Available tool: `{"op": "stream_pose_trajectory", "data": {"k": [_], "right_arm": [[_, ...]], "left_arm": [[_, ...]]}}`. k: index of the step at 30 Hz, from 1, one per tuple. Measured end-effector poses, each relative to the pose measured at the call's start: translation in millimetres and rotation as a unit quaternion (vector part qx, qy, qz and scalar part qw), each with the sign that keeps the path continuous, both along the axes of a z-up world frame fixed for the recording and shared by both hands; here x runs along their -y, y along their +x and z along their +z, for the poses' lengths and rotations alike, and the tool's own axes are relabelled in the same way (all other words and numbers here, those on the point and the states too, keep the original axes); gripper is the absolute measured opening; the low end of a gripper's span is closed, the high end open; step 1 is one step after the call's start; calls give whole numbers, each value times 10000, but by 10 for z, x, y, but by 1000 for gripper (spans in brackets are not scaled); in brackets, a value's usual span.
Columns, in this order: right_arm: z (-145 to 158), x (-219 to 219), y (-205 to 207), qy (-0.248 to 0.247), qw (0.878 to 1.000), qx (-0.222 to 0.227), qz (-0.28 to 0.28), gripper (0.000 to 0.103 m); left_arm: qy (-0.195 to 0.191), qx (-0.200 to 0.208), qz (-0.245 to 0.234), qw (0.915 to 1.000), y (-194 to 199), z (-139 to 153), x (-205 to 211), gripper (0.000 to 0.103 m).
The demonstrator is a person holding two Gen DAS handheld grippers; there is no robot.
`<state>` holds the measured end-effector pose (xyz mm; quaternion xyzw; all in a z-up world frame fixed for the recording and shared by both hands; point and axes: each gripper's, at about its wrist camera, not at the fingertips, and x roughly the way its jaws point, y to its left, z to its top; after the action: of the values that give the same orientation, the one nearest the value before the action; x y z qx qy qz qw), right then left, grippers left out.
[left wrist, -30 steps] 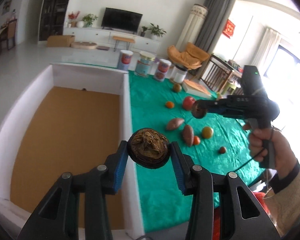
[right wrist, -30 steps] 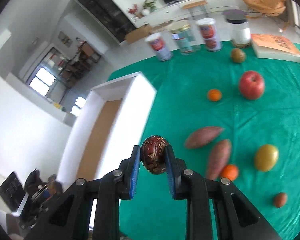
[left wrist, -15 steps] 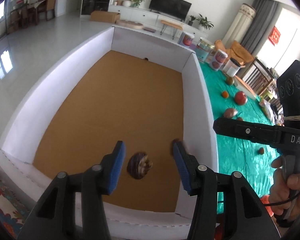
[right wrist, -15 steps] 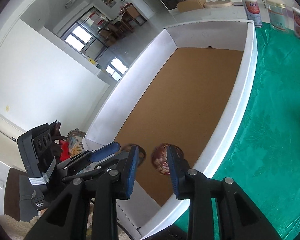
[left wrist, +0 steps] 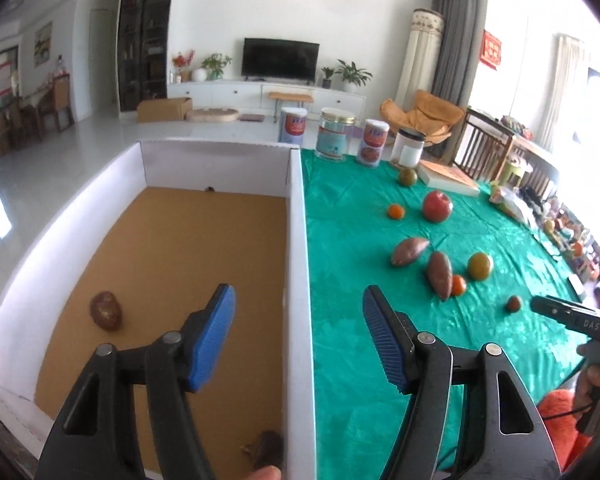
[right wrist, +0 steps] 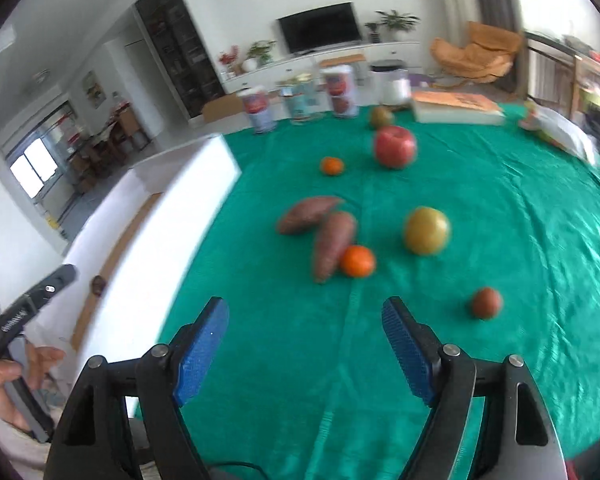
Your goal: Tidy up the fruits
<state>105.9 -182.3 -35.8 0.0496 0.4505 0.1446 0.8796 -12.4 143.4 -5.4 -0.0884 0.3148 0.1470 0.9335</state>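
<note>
The white box (left wrist: 298, 240) with a brown cardboard floor was the largest thing; its long right wall ran between the fingers of the left gripper (left wrist: 298, 336), so the left finger stood over the box floor and the right finger over the green cloth (left wrist: 352, 264). The left gripper was released, its blue pads wide apart and holding nothing. Inside the box, one dark brown fruit (left wrist: 106, 311) lay to the left of the left finger, and a second dark fruit (left wrist: 265, 449) lay near the wall, below the fingers. The right gripper (right wrist: 306, 344) was also released and empty above the cloth. Ahead of its fingers lay the red apple (right wrist: 394, 146), two sweet potatoes (right wrist: 334, 240) touching each other, a yellow-green fruit (right wrist: 426, 231), and a small orange (right wrist: 357, 261) touching the nearer potato. A little brown fruit (right wrist: 486, 302) lay just to the right of the right finger.
</note>
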Motion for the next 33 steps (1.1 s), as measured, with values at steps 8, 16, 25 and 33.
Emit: {"op": "stream_pose_trajectory", "data": {"k": [8,16,25,33], "right_arm": [[-358,1474,198,-588,9764,-648,-1974,80],[-775,1504,784,-1353,9720,-315,-1896,89],[-817,1614,988,-1269,9723,-280,-1946,103],[-844,1616,973,-1251,9724,-259,-1954,103]], "left_arm": [[362,-601,-352,9969,356,-262,301,77],[196,-500,-350,9979,465,-251,414,77],[853,622,-68,9944,263,211,790,83],[-538,-377,-885,9939,1087,-447,1213,84]]}}
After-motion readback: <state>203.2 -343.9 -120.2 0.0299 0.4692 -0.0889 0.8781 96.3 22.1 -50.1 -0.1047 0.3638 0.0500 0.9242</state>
